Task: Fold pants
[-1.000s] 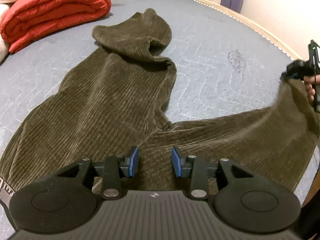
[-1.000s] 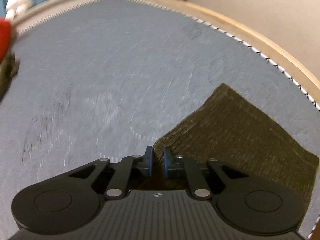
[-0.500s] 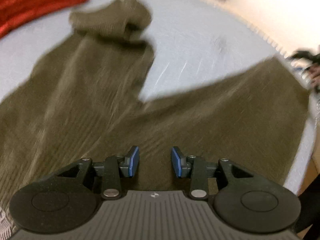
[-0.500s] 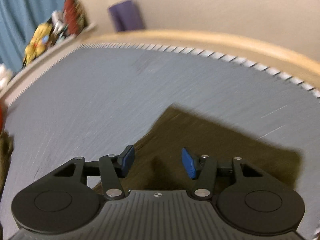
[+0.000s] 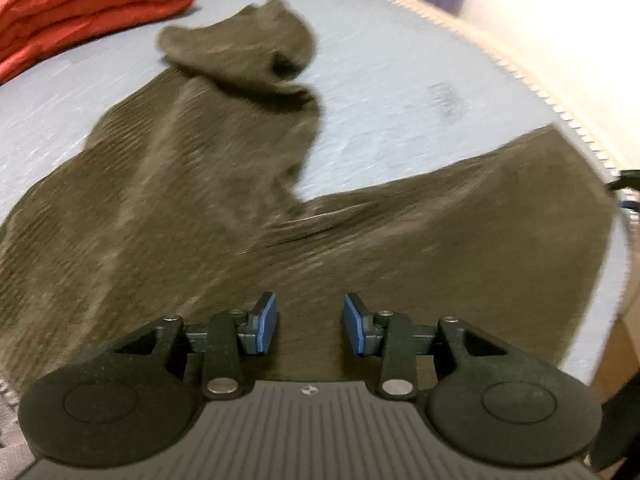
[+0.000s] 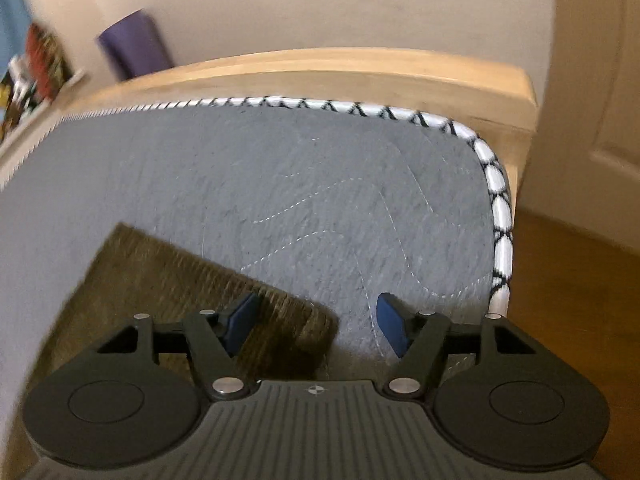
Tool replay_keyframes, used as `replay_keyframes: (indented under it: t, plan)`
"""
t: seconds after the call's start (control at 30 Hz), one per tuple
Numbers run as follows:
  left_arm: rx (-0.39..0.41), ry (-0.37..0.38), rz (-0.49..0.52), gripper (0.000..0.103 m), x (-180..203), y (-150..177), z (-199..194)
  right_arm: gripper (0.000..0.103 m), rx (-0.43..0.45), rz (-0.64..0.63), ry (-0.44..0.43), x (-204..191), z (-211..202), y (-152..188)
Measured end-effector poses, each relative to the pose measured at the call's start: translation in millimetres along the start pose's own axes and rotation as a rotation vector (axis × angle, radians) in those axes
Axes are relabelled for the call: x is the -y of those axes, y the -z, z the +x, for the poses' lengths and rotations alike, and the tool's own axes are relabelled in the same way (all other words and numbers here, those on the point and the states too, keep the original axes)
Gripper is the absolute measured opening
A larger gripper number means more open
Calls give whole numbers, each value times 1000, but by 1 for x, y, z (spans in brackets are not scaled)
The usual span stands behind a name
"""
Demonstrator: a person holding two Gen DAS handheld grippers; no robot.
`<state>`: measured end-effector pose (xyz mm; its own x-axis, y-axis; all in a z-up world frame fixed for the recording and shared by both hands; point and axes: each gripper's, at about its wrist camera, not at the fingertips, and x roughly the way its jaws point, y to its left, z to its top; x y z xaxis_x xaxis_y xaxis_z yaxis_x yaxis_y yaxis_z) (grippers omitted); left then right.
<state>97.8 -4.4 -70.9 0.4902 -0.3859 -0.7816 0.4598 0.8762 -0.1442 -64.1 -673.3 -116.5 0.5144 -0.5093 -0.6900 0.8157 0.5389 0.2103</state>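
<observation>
Brown corduroy pants lie spread on a grey mattress, one leg running far up with its end folded over, the other stretched out to the right edge. My left gripper hovers over the crotch area, its jaws opening slightly with nothing pinched between the blue pads. In the right wrist view the hem corner of the right leg lies flat under the left finger. My right gripper is open and closing, holding nothing. It shows dimly at the right edge of the left wrist view.
A folded red duvet sits at the far left of the mattress. The wooden bed frame and piped mattress corner are just ahead of the right gripper. Wooden floor and a white door lie to the right.
My right gripper let go of the leg hem, opened, and swung right towards the bed corner. The right leg now lies flat on the mattress. The left gripper has hardly moved.
</observation>
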Motion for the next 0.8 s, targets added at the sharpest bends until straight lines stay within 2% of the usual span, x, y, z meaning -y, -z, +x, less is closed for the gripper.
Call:
replay_keyframes:
  t: [0.03,0.07,0.1,0.2,0.3,0.37,0.43,0.5,0.57,0.67,0.73,0.8]
  plan:
    - [3,36,22,41,8,2,-2,30,5,-12,-17,-1,-2,3]
    - [1,66,47,42,15,3,-5,21,11,-8,-25,-4,-5,2]
    - [-1,99,80,43,24,7,-6,17,23,-13,-9,-6,-9,3]
    - [-19,203,190,43,53,20,-8,13,53,33,56,-1,-19,1]
    - [-64,288,335,46,79,41,-7,13,15,121,125,12,-20,7]
    - [-168,266,408,48,87,57,7,14,2,83,130,8,-18,12]
    - [-163,259,427,48,86,61,7,17,27,65,133,2,-24,11]
    - [-184,264,390,48,80,55,4,27,72,93,154,2,-35,7]
    - [-157,228,366,48,71,48,-1,46,135,117,149,2,-47,2]
    - [-71,190,263,48,44,32,-17,48,201,115,99,-13,-64,1]
    - [-2,114,135,50,11,19,-30,48,235,99,42,-27,-78,1]
    - [47,8,-4,63,-26,9,-41,49,261,71,-15,-46,-89,4]
